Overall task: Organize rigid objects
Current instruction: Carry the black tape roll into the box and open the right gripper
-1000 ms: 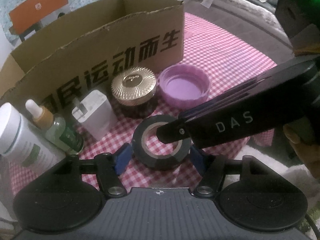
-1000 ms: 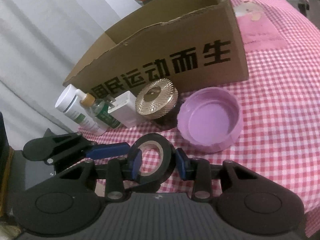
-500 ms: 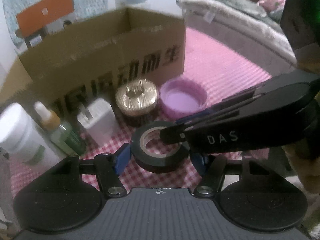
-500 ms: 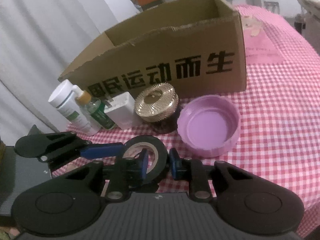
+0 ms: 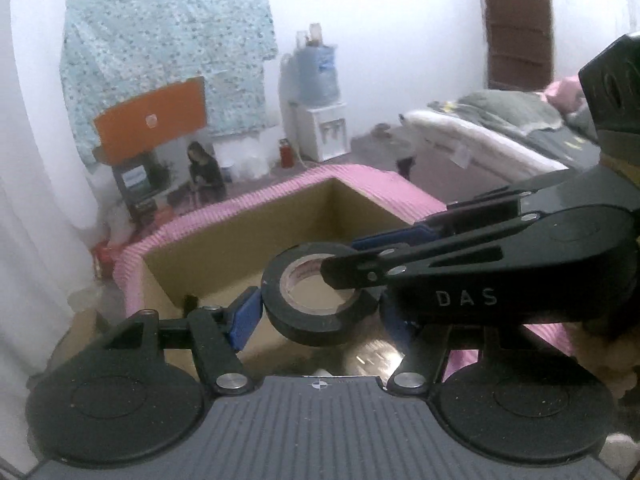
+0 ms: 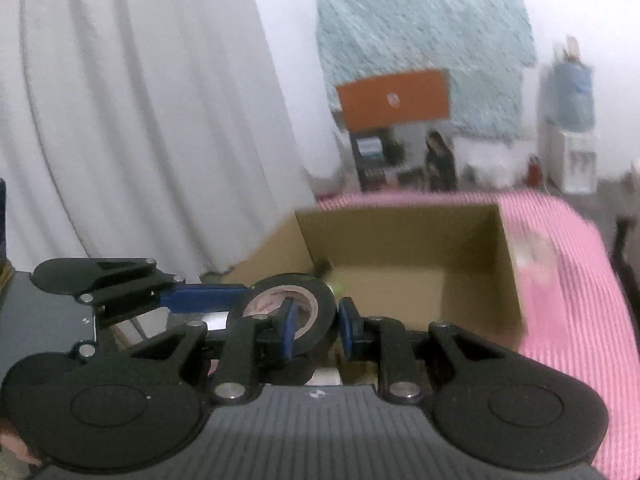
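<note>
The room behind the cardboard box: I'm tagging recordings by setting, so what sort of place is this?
Most likely a lived-in bedroom at home: a bed with rumpled bedding, a water dispenser against the wall, and a white curtain.

box (image 6: 400, 240) mouth open — seemingly unobstructed

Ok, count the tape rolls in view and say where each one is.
1: the black tape roll, held in the air before the open cardboard box, left gripper around its outside, right gripper pinching its wall. Others could be hidden below.
</note>
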A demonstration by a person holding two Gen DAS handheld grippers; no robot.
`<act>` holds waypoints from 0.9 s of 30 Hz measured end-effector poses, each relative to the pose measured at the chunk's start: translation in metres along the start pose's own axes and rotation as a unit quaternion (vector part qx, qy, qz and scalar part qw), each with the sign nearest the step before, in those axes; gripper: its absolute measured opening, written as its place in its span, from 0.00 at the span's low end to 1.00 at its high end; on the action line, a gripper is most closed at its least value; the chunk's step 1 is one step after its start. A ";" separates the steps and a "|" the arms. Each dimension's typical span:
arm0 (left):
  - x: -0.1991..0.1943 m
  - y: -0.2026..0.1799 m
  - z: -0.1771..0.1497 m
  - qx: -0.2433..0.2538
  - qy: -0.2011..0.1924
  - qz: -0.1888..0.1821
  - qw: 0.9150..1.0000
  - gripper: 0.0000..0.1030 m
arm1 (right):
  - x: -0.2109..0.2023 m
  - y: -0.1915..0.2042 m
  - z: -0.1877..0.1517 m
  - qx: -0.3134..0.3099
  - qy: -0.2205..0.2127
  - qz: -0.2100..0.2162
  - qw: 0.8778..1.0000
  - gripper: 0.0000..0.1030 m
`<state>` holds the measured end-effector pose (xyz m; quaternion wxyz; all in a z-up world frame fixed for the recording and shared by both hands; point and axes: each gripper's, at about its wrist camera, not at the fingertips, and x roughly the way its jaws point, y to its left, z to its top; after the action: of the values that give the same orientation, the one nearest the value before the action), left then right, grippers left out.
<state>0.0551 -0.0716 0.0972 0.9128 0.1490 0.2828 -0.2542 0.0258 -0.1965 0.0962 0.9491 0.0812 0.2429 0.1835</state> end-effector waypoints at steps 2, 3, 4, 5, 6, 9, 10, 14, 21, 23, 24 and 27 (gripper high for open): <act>0.013 0.014 0.014 -0.009 0.017 -0.002 1.000 0.63 | 0.018 -0.007 0.022 0.002 0.015 0.013 1.000 0.24; 0.023 0.022 0.020 -0.015 0.031 -0.003 0.999 0.63 | 0.030 -0.012 0.032 0.004 0.028 0.021 0.999 0.24; 0.034 0.029 0.025 -0.020 0.046 -0.005 0.999 0.63 | 0.041 -0.018 0.040 0.008 0.042 0.028 0.999 0.24; 0.045 0.037 0.030 -0.026 0.063 -0.008 0.998 0.63 | 0.055 -0.025 0.048 0.014 0.062 0.035 0.997 0.24; 0.058 0.045 0.033 -0.034 0.083 -0.011 0.996 0.63 | 0.069 -0.030 0.054 0.019 0.080 0.040 0.996 0.24; 0.094 0.064 0.036 -0.052 0.145 -0.022 0.988 0.63 | 0.118 -0.049 0.065 0.042 0.144 0.051 0.987 0.24; 0.105 0.069 0.034 -0.055 0.164 -0.025 0.985 0.63 | 0.135 -0.055 0.066 0.050 0.164 0.055 0.984 0.24; 0.143 0.089 0.025 -0.077 0.226 -0.044 0.970 0.63 | 0.192 -0.081 0.060 0.092 0.245 0.068 0.963 0.24; 0.173 0.105 0.003 -0.110 0.295 -0.058 0.947 0.63 | 0.241 -0.096 0.035 0.119 0.330 0.087 0.932 0.24; 0.176 0.109 0.003 -0.121 0.301 -0.059 0.944 0.64 | 0.251 -0.098 0.031 0.123 0.344 0.093 0.926 0.24; 0.176 0.109 0.004 -0.124 0.302 -0.060 0.943 0.64 | 0.255 -0.099 0.028 0.124 0.349 0.095 0.924 0.24; 0.173 0.105 0.006 -0.116 0.296 -0.057 0.946 0.72 | 0.262 -0.097 0.020 0.142 0.364 0.110 0.914 0.26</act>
<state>0.2389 -0.0528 0.0129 0.7827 0.0946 0.5760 -0.2161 0.2793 -0.1851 -0.0229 0.7470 0.1693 0.5846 0.2675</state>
